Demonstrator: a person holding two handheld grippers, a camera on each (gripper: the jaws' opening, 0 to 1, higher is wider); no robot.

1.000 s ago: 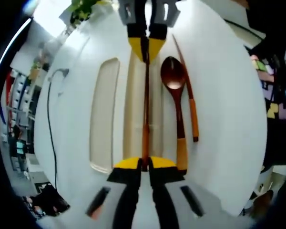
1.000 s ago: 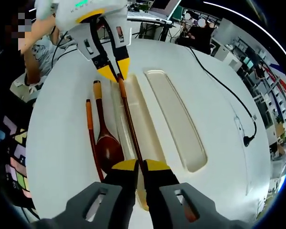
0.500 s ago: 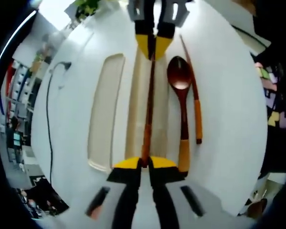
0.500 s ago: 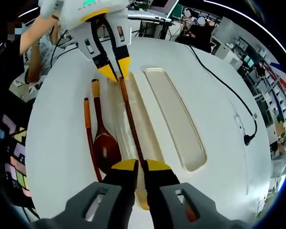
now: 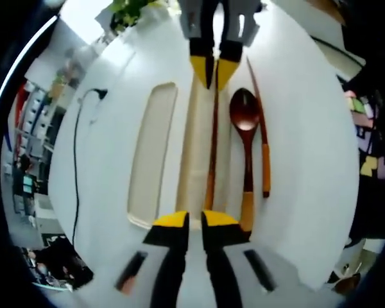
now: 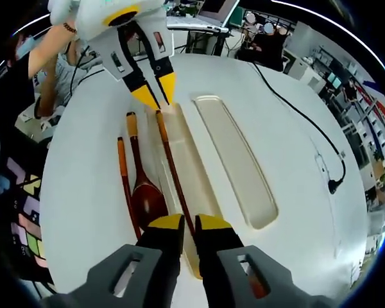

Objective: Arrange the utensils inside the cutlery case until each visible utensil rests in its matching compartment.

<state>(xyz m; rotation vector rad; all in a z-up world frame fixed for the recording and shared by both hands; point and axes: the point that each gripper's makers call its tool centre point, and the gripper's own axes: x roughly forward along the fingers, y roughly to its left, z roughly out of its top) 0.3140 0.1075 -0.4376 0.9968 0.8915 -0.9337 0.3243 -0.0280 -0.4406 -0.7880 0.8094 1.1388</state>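
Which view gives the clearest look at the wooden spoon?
The left gripper view: the wooden spoon lies whole from bowl to orange handle end, beside the cutlery case and a loose chopstick. In the right gripper view the spoon is more foreshortened, with its bowl close behind that hand-held gripper's jaws.

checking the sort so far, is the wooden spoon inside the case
No, the wooden spoon lies on the white table beside the cutlery case.
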